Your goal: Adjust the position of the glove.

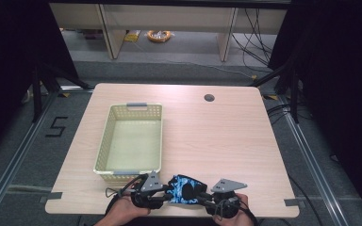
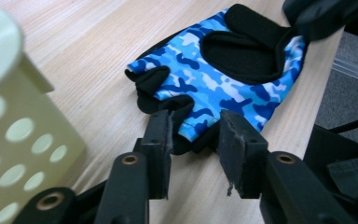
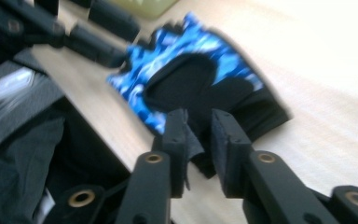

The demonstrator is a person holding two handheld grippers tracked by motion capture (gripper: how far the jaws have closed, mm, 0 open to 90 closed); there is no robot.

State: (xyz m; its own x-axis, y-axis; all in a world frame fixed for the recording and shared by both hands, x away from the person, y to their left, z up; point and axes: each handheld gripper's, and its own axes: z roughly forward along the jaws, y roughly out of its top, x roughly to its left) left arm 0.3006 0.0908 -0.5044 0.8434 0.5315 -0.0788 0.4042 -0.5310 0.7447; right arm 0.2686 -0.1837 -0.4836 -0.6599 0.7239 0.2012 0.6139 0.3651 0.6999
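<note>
A fingerless glove point(image 1: 184, 188) in blue camouflage with black palm pads lies at the table's near edge, between my two grippers. In the left gripper view the glove point(image 2: 214, 79) rests flat on the wood. My left gripper point(image 2: 196, 135) stands open, its jaws on either side of the glove's finger-end hem. In the right gripper view, which is blurred, my right gripper point(image 3: 199, 135) is shut on the glove's point(image 3: 191, 79) black cuff. From above, the left gripper point(image 1: 167, 195) and the right gripper point(image 1: 202, 197) face each other across the glove, a hand behind each.
A pale yellow perforated basket point(image 1: 104, 141) stands empty on the left half of the table point(image 1: 226, 141), its near wall point(image 2: 9, 93) close to my left gripper. A round cable hole point(image 1: 209, 98) sits at the back. The table's front edge runs just behind both grippers.
</note>
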